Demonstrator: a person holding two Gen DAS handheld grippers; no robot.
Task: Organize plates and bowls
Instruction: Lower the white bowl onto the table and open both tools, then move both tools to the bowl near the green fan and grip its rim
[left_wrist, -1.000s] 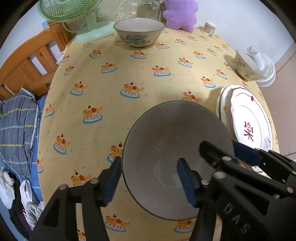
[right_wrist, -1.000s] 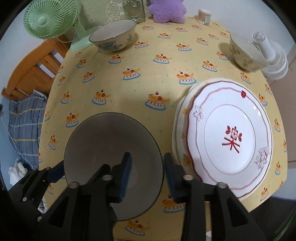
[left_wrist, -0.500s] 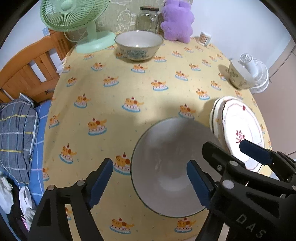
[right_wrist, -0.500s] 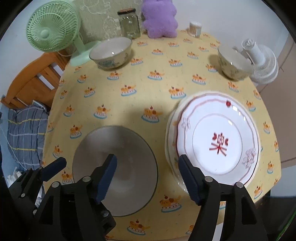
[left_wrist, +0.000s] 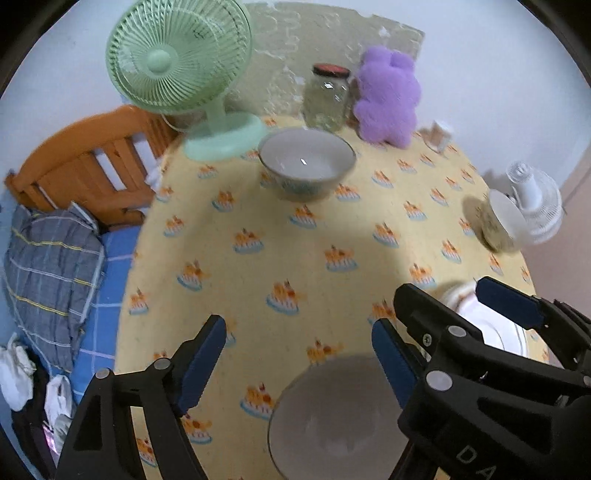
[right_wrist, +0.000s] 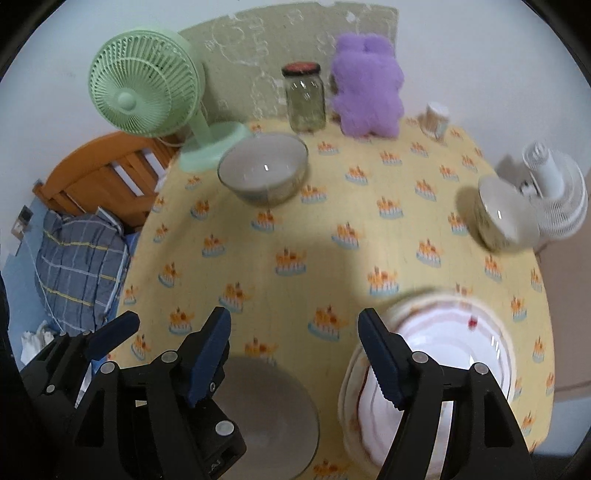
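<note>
Left gripper (left_wrist: 295, 358): we see its fingers parted with nothing between them; they have just been opening, then eased in a touch. The grey bowl (left_wrist: 332, 421) sits on the surface (left_wrist: 332, 229) just below and right of the left fingertips, free of both pads. It looks like thin glass or glazed ware: stiff, smooth, likely slippery and breakable. We judge the rim the only real hold, one finger inside the wall and one outside, with a firm but not crushing squeeze.

Ahead of the left fingers, well apart, stands the patterned bowl (left_wrist: 306, 166). It looks like thicker ceramic, probably heavier, and calls for the same rim pinch. Lift it straight to avoid tipping.

Right gripper (right_wrist: 295, 350): fingers likewise spread and empty, having just been opening. The grey bowl lies under its left finger, and the plate stack (right_wrist: 443, 354) lies under and beyond its right finger. The plates look flat, glossy and fragile. The edge sits low on the cloth, so we would slide a finger under the lip at the near edge.

Far right of the right fingers, the small bowl (right_wrist: 498, 218) rests tilted against the white fan (right_wrist: 554, 195). We think it may roll when touched, so grip the upper rim.
</note>
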